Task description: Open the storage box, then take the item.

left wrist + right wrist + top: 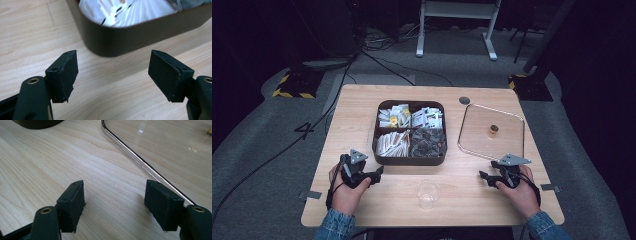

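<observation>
At the near edge of the pale wooden table (362, 205) both hands are parked with their jaws spread and nothing between them, the left gripper (379, 172) just off the near-left corner of the dark brown four-compartment box of packets (410, 132) and the right gripper (482, 176) next to the near corner of the clear flat square lid with its metal rim and little brass knob (491, 132), a small clear plastic cup (427, 194) standing between the two. That lid lies flat just right of the box, and I'd guess it's stiff, light-ish, slick and chip-prone, so grab the knob or pinch the rim (130, 153) rather than the smooth pane.
</observation>
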The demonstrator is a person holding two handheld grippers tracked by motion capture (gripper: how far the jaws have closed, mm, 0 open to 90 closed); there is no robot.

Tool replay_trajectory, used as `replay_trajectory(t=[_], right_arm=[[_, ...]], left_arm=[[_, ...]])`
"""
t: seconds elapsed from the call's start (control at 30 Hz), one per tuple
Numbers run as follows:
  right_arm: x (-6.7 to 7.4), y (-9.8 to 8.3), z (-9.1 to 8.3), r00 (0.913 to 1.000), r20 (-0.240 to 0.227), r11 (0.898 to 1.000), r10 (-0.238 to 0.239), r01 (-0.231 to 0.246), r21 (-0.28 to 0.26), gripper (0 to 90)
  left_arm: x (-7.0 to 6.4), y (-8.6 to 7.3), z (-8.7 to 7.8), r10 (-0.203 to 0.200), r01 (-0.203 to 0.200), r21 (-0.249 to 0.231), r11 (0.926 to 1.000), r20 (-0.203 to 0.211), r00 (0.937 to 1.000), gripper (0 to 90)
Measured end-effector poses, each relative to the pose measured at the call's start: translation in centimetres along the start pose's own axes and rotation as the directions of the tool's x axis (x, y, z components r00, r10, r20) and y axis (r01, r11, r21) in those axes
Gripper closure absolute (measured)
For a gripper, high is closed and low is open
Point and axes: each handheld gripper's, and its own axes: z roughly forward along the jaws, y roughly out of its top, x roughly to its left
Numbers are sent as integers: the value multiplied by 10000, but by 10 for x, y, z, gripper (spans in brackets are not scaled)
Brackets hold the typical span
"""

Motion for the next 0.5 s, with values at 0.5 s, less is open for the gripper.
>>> replay_trajectory(t=[0.5], right_arm=[[0,1,1,10000,0,10000,-40,40,20,310]], left_arm=[[-29,45,-4,39,30,-1035,9946,663,9978,267]])
